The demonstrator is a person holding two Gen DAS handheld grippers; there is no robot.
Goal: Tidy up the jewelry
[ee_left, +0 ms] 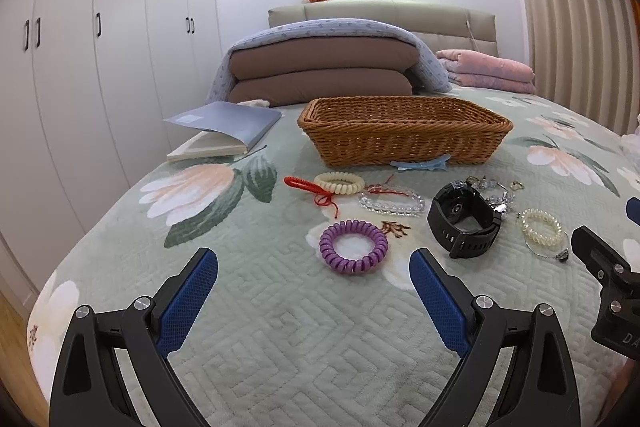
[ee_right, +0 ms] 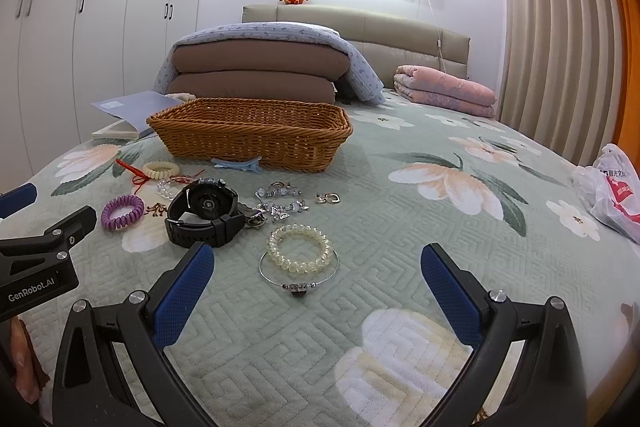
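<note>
On the floral green bedspread [ee_right: 400, 211], the jewelry is spread in front of a wicker basket [ee_left: 404, 131]: a purple coil band [ee_left: 353, 247], a black watch [ee_right: 206, 213], a pale bead bracelet [ee_right: 300, 253] and a blue hair clip [ee_left: 420, 163] touching the basket's wall. The left gripper [ee_left: 314, 263] and the right gripper [ee_right: 318, 259] are both held with fingers wide apart, nothing being gripped.

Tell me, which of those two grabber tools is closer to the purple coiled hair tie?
Left. The left gripper is open with the purple coiled hair tie just ahead of its fingertips. The right gripper is open further off, with the black watch lying between it and the tie.
</note>
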